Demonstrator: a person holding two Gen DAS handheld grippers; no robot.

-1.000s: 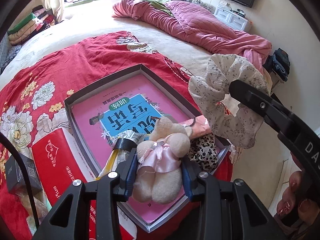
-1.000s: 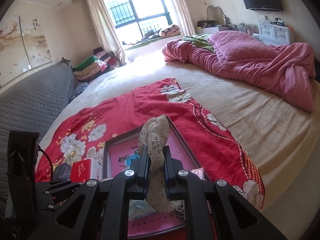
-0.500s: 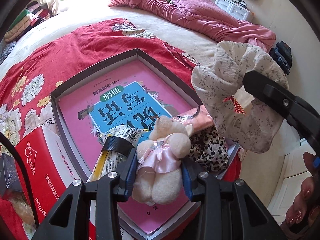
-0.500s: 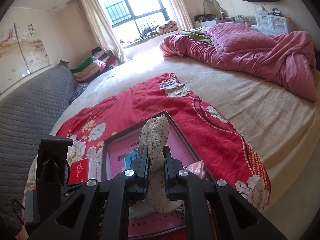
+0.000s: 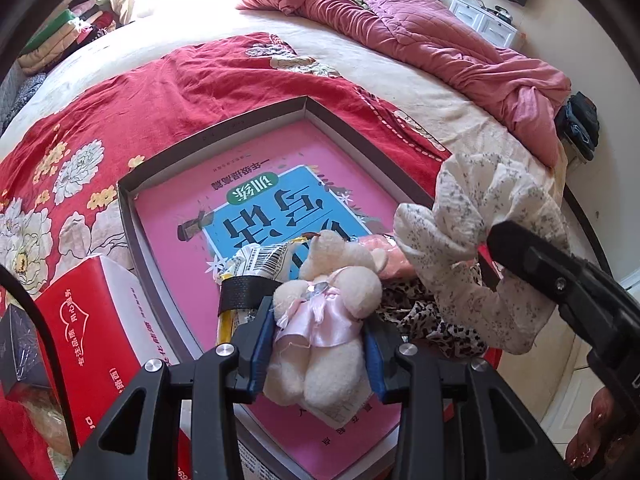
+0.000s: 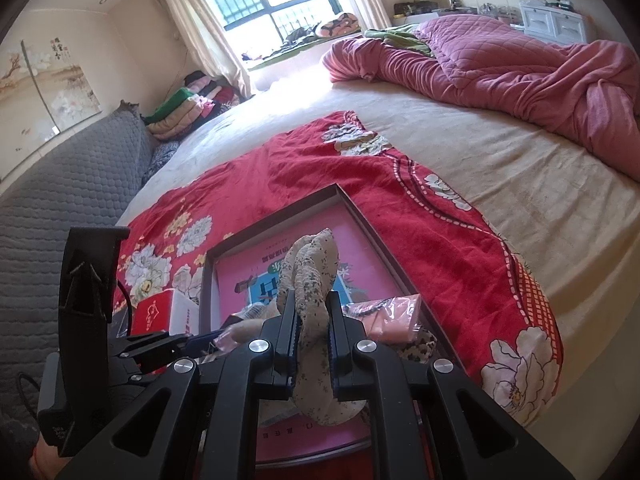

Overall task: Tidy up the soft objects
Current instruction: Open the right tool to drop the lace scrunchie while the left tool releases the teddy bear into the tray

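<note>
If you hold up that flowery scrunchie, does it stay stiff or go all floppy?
Probably floppy: the scrunchie droops on both sides of the right claw pinching it. It likely weighs little, being thin ruffled cloth. It seems unlikely to slip, since the fabric bunches between the fingers.

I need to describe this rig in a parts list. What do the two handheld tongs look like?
Both the left tongs and right tongs are matte black plastic frames with triangular cut-outs, silver round screw heads and blue pads lining the fingers. White lettering marks the body of each, and a thin black cable loops beside the left one.
</note>
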